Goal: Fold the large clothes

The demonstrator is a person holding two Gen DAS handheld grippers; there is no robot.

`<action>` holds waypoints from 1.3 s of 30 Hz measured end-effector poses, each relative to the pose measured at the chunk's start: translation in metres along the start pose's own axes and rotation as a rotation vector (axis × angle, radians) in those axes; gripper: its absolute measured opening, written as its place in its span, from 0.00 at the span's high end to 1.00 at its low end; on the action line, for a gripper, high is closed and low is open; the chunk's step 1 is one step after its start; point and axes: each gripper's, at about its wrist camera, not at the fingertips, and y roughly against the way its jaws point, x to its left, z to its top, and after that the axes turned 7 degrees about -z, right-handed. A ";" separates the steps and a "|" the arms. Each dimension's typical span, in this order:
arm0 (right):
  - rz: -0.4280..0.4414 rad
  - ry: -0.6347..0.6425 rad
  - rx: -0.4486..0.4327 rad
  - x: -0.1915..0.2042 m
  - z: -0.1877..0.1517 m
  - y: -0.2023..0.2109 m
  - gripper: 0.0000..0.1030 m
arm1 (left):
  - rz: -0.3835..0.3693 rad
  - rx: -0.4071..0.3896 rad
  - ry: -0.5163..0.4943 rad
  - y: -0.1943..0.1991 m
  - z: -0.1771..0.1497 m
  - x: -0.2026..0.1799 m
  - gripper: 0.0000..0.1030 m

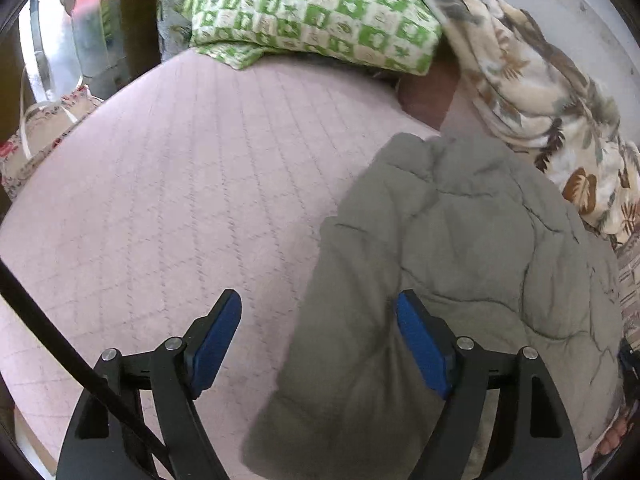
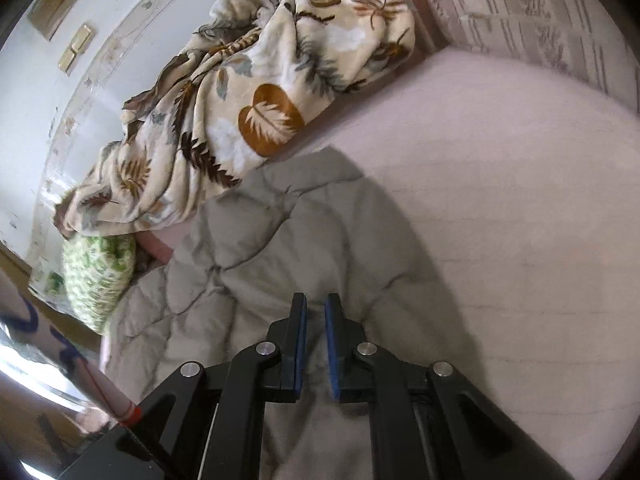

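Observation:
A grey-green quilted jacket (image 1: 460, 240) lies bunched on the pink quilted bed cover (image 1: 180, 180). My left gripper (image 1: 319, 300) hangs open and wide over the jacket's left edge. Its right blue pad (image 1: 420, 340) is above the jacket and its left pad (image 1: 216, 340) above bare cover, with nothing pinched. In the right wrist view the jacket (image 2: 280, 240) fills the middle. My right gripper (image 2: 316, 302) is shut down to a narrow slit on a fold of the jacket's fabric. The jacket's near part is hidden under both tools.
A leaf-print blanket (image 1: 540, 100) (image 2: 240, 100) is heaped along the wall side of the bed. A green checked pillow (image 1: 320, 12) (image 2: 98, 276) lies at the head end. A striped panel (image 2: 520, 12) borders the cover (image 2: 500, 200). A black cable (image 1: 60, 340) crosses the left wrist view.

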 end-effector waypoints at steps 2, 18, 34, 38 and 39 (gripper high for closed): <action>-0.037 -0.004 -0.013 -0.007 0.003 0.002 0.88 | 0.069 -0.027 -0.016 0.003 0.000 0.003 0.22; -0.228 0.154 -0.183 0.006 -0.010 0.042 0.40 | 0.158 -0.087 -0.074 0.014 -0.008 0.001 0.22; -0.360 0.345 -0.321 0.052 -0.057 0.075 0.33 | 0.320 -0.574 -0.281 0.143 -0.055 -0.037 0.11; -0.336 0.368 -0.374 0.066 -0.078 0.106 0.28 | 0.216 -0.560 -0.285 0.182 -0.081 -0.039 0.11; -0.329 0.372 -0.385 0.068 -0.086 0.115 0.26 | 0.191 -0.561 -0.279 0.190 -0.088 -0.038 0.11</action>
